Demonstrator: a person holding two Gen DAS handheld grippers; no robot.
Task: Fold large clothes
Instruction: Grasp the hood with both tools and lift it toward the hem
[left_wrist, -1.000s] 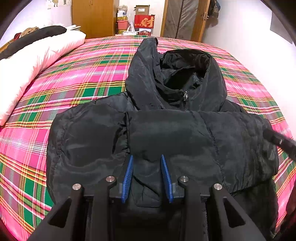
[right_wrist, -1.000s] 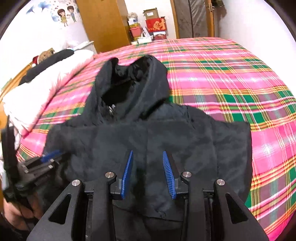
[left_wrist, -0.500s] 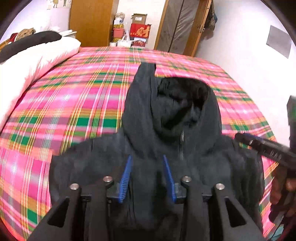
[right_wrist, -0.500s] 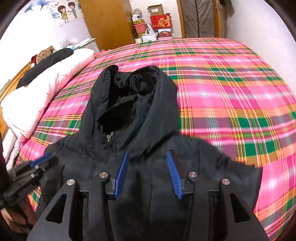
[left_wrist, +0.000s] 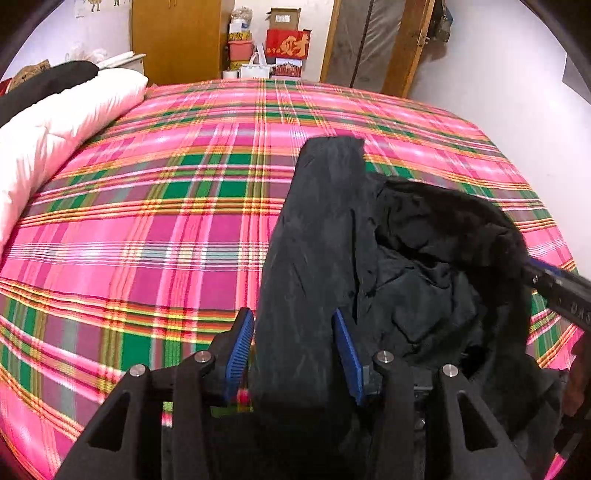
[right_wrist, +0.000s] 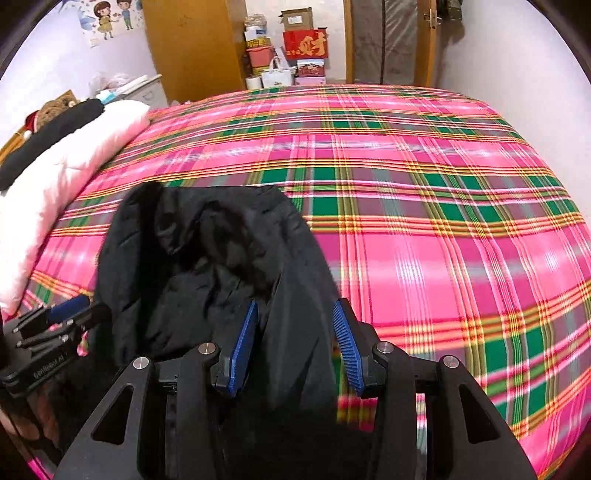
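A black hooded puffer jacket (left_wrist: 369, 258) lies on the pink plaid bed; only its hood end shows. My left gripper (left_wrist: 293, 349) is open, its blue pads either side of the hood's left edge, not pinching it. In the right wrist view the hood (right_wrist: 207, 258) lies open, and my right gripper (right_wrist: 297, 345) is open with the hood's right edge between its pads. The right gripper also shows in the left wrist view (left_wrist: 561, 291) at the hood's far right side. The left gripper shows in the right wrist view (right_wrist: 62, 321) at the hood's left side.
The pink and green plaid bedspread (left_wrist: 166, 240) stretches ahead. A white quilt (left_wrist: 55, 125) with a dark garment on it lies along the bed's left side. A wooden wardrobe (right_wrist: 192, 48), boxes (right_wrist: 303, 44) and a door stand beyond the bed's far edge.
Both grippers have moved forward over the jacket's body to the hood. The jacket's folded body has dropped out of view below them. Jaw openings look unchanged.
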